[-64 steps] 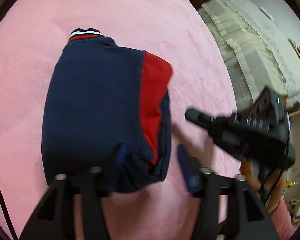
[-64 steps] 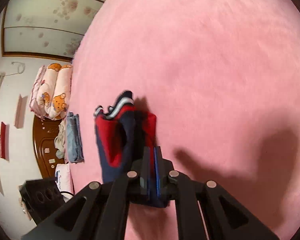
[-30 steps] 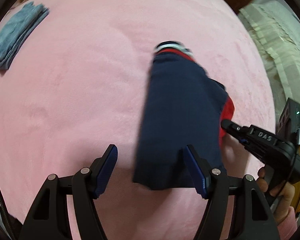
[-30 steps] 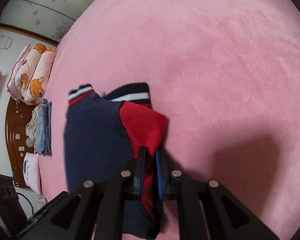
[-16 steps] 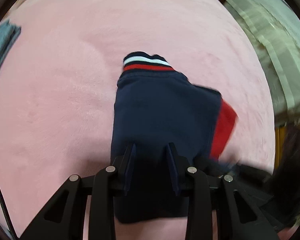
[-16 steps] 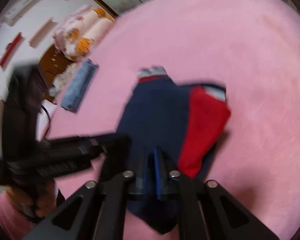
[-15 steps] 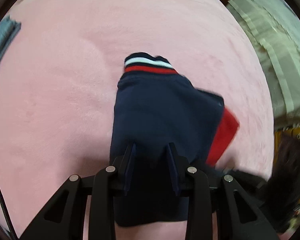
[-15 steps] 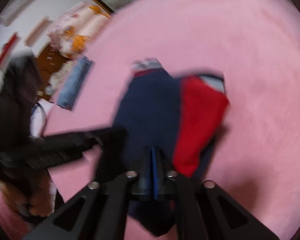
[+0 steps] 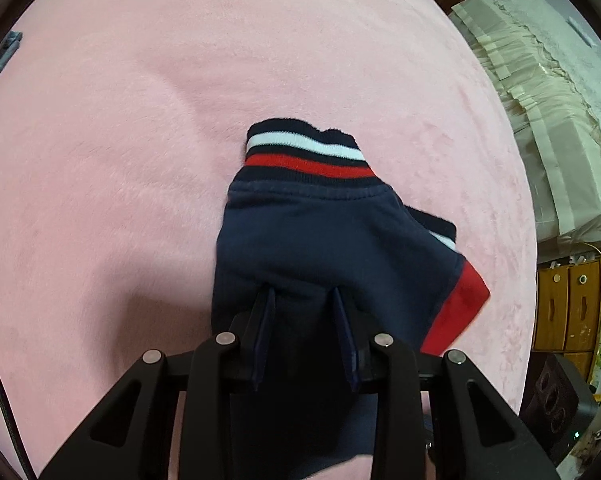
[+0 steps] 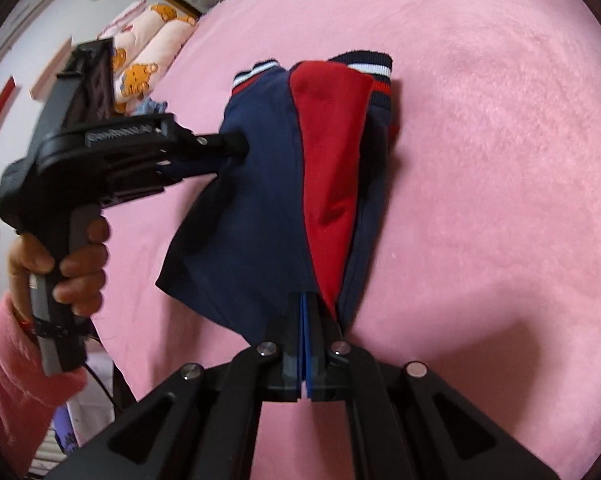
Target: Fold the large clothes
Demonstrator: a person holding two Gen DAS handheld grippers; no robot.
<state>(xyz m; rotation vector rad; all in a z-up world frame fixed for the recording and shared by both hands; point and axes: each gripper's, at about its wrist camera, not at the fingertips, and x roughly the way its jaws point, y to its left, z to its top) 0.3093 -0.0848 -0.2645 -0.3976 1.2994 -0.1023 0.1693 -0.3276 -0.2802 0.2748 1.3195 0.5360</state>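
Note:
A folded navy and red garment [image 9: 328,240] with striped ribbed trim lies on the pink blanket [image 9: 140,140]. My left gripper [image 9: 304,300] has its fingers closed into the near navy edge, with cloth bunched between them. In the right wrist view the garment [image 10: 300,168] hangs lifted from the blanket. My right gripper [image 10: 306,300] is shut on its near edge where navy meets red. The left gripper [image 10: 236,146] enters from the left and grips the navy side.
A cream bedspread with lace [image 9: 540,100] and a wooden drawer unit [image 9: 568,304] lie to the right. Bear-print pillows [image 10: 148,48] and folded blue cloth [image 10: 152,106] sit at the blanket's far edge. The pink blanket [image 10: 500,160] extends wide on the right.
My left gripper went from open beside the garment to closed on its near navy edge. Both grippers now hold the garment, raised slightly off the blanket.

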